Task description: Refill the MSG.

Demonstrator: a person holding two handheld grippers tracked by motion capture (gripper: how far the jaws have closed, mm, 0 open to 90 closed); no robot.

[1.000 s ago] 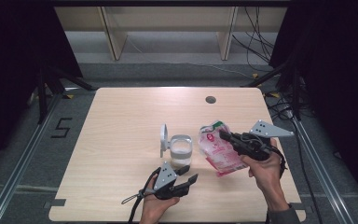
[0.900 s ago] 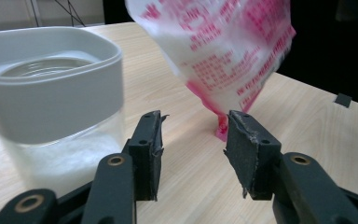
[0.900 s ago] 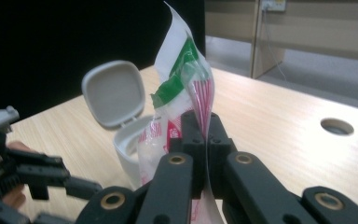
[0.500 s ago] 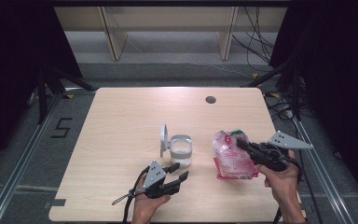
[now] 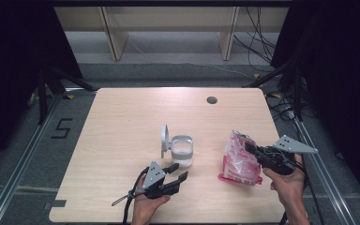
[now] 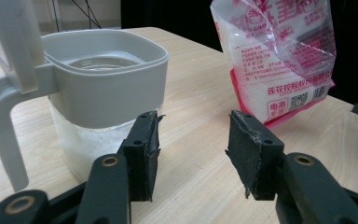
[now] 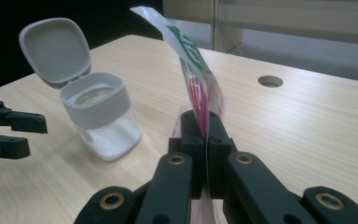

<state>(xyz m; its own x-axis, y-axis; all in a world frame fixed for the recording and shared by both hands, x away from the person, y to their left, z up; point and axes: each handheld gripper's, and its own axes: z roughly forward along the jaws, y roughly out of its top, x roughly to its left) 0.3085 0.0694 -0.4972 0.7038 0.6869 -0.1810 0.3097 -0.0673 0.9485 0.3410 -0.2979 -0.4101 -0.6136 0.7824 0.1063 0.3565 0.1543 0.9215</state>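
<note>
On pale wood table (image 5: pixel 122 122): right gripper (image 7: pixel 204 135) pinches crinkly plastic bag (image 5: pixel 240 159); left gripper (image 6: pixel 191 140) agape beside square lidded jar (image 5: pixel 182 151).

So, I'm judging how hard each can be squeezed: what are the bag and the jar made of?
Bag: thin glossy plastic film, clear and red-printed, creased and shiny. Jar: clear body, glass or hard plastic, can't tell; grey collar and flip lid look matte moulded plastic.
</note>
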